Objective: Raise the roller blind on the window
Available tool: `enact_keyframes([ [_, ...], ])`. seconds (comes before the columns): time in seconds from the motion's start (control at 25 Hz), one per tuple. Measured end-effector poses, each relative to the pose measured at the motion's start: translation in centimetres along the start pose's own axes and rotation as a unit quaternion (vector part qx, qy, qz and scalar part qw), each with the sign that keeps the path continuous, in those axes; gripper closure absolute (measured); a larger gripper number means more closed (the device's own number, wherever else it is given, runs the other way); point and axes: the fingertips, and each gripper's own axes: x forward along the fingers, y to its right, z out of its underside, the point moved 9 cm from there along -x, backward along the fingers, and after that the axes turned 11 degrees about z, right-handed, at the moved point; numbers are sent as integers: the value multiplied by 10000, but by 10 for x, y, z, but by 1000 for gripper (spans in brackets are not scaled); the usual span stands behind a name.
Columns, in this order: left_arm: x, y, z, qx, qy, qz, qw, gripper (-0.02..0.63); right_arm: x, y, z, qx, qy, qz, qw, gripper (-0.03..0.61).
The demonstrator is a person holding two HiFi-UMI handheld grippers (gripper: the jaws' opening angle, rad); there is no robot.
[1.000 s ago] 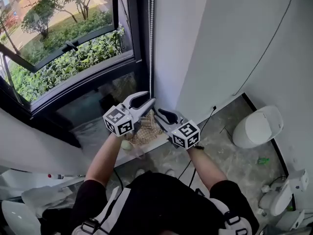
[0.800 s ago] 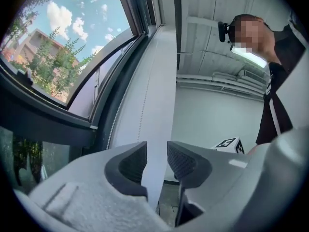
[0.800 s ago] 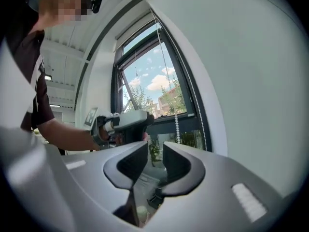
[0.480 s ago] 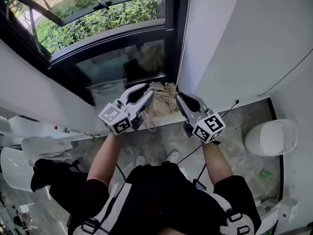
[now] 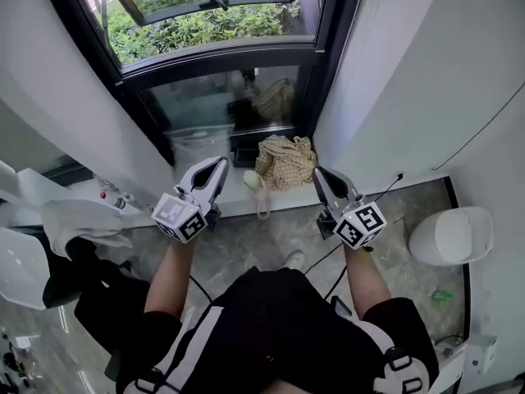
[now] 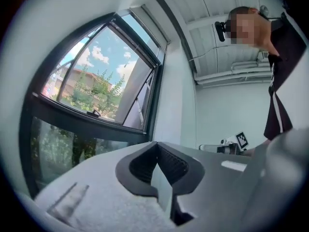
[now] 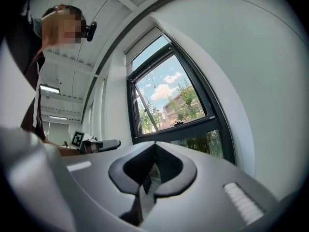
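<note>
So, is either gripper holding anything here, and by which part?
Nothing is held: the left gripper and right gripper are both shut, with nothing between their jaws.

I held two grippers, the left gripper (image 5: 220,164) and the right gripper (image 5: 318,175), and they carried two marker cubes (image 5: 180,217), one apiece. Around me I counted one window (image 5: 213,23), one checked cloth bundle (image 5: 285,161), one white rounded container (image 5: 451,235) and one white cloth (image 5: 78,220).
</note>
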Motion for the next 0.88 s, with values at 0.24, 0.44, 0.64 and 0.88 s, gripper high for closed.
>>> enact_keyframes([
  [0.24, -89, 18, 2, 228, 256, -787, 9963, 614, -38, -51, 8, -70, -6, 258, 9996, 574],
  [0.44, -148, 50, 8, 214, 398, -946, 9945, 614, -75, -95, 29, -494, -103, 525, 9973, 574],
  [0.64, -177, 68, 11, 165, 399, -1144, 9925, 614, -90, -111, 39, 24, 51, 531, 9986, 574],
  [0.88, -194, 94, 23, 285, 239, -1308, 9907, 614, -97, -119, 33, 139, 126, 306, 9994, 574],
])
